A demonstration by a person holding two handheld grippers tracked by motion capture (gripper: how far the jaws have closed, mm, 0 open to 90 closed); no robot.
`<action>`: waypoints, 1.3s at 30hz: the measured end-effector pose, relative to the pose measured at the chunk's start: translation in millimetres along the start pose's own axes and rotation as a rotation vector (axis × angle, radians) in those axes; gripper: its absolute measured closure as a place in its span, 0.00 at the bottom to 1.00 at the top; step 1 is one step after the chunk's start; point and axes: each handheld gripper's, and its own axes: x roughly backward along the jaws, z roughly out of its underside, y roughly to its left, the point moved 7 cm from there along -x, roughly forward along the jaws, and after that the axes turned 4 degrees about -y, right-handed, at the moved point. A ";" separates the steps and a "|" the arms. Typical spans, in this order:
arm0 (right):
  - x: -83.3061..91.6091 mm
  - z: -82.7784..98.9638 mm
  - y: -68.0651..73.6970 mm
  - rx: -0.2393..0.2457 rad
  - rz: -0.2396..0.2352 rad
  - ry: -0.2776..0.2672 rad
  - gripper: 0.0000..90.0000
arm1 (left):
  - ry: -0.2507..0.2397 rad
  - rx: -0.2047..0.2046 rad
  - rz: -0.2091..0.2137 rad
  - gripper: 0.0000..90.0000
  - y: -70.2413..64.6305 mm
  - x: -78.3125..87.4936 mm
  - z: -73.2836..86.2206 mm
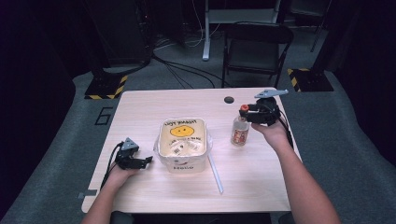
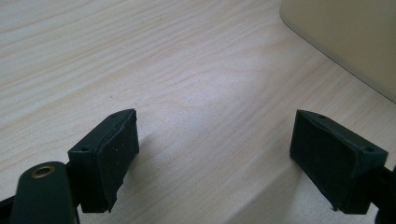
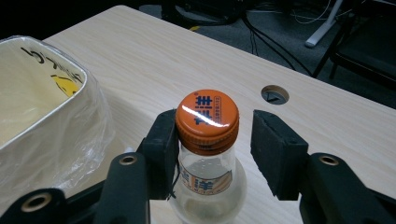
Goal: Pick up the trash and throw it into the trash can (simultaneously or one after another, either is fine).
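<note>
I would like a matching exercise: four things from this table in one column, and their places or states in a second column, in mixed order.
1. bottle
2. square tub
3. left tool
4. white stick

A. open over bare wood
B. lined with clear plastic
C. lying flat on the table beside the tub
D. upright, orange-capped, between the right tool's jaws

Pairs: 1-D, 2-B, 3-A, 4-C
</note>
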 end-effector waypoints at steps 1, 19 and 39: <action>-0.7 0.0 0.0 0.000 -0.002 0.000 0.57 | -0.001 0.000 -0.001 0.17 0.0 -0.1 0.0; -2.9 -3.1 5.4 0.035 -0.002 0.001 0.68 | -0.001 0.000 0.000 0.17 0.0 -0.1 0.0; 15.9 -24.9 21.4 0.080 -0.022 -0.019 0.69 | 0.000 0.000 0.000 0.17 0.0 -0.1 0.0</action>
